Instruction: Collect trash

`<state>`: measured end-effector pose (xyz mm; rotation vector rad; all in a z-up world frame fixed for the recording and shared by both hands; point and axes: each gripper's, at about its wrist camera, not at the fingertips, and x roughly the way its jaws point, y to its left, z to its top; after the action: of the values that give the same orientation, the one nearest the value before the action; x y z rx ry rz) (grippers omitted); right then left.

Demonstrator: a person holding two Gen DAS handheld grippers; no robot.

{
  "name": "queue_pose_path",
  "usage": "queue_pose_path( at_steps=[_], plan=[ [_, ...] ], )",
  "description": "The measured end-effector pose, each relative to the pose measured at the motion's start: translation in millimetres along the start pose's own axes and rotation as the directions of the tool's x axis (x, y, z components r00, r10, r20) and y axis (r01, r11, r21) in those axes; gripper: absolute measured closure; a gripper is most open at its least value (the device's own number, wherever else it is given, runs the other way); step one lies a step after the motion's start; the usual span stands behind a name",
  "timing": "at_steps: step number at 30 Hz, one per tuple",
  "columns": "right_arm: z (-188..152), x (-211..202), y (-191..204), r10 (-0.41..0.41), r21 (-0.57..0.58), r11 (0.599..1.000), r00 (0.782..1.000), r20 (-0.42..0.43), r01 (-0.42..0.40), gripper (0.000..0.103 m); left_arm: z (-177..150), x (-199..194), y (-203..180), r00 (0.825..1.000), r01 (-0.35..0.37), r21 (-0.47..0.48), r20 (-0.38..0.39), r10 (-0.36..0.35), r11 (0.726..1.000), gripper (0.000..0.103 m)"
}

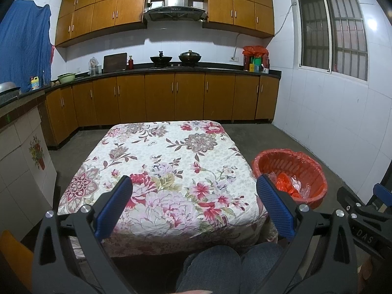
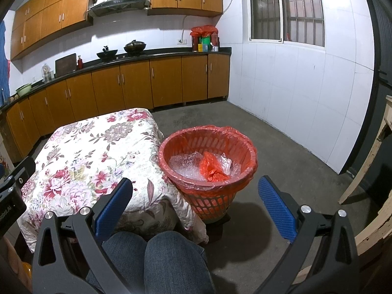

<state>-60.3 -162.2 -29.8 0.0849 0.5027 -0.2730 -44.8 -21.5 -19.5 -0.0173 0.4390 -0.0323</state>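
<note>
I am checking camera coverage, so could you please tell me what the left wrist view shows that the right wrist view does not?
Only the left wrist view shows the blue cloth hanging at the far left, the yellow bottle on the counter below it, and the whole top of the floral tablecloth.

Only the right wrist view shows the full depth of the red basket, down to its latticed base, and a pale wooden frame at the right edge.

Both show the basket with clear plastic and a red bag inside, the woks, the barred window, and an open, empty hand-held gripper.

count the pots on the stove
2. One black pot sits on the left of the stove, a lidded wok beside it on the right, both under the hood. None looks hidden.
</note>
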Motion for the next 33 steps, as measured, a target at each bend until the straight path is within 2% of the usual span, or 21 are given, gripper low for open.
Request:
queue_pose_path(
  at_steps=[33],
  plan=[
    [-2.6,-0.1,1.0,0.001,0.005,1.0,1.0,-0.006,-0.001,0.002,-2.9,3.9,1.9,1.0,-0.002,0.007,-0.005,0.002,1.0,0.004]
  ],
)
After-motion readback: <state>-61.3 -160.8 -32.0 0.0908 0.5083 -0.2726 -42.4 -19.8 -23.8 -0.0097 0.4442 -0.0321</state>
